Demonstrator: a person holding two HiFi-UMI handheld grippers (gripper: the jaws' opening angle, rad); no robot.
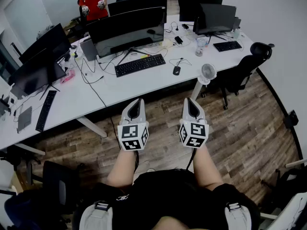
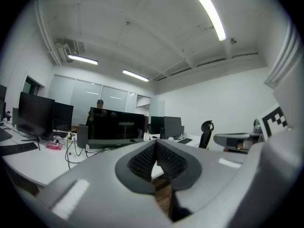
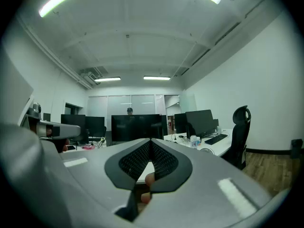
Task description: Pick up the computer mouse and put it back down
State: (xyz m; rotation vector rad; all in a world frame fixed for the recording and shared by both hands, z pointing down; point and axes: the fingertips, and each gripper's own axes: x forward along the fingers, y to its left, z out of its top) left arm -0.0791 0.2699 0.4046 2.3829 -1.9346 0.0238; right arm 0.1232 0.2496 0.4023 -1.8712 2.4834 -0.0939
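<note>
The black computer mouse (image 1: 176, 70) lies on the white desk (image 1: 120, 87), just right of a black keyboard (image 1: 139, 64). Both grippers are held over the wooden floor, well short of the desk's near edge and apart from the mouse. My left gripper (image 1: 136, 101) has its jaws together at the tips with nothing in them, as the left gripper view also shows (image 2: 155, 142). My right gripper (image 1: 190, 100) is shut and empty too, its tips meeting in the right gripper view (image 3: 150, 140). I cannot make out the mouse in either gripper view.
A wide black monitor (image 1: 127, 30) stands behind the keyboard, amid loose cables. A small white fan (image 1: 207, 73) is at the desk's right corner, next to a black office chair (image 1: 242, 71). More monitors and a second keyboard (image 1: 45, 110) are on the left. A person in red (image 1: 93, 1) stands far behind.
</note>
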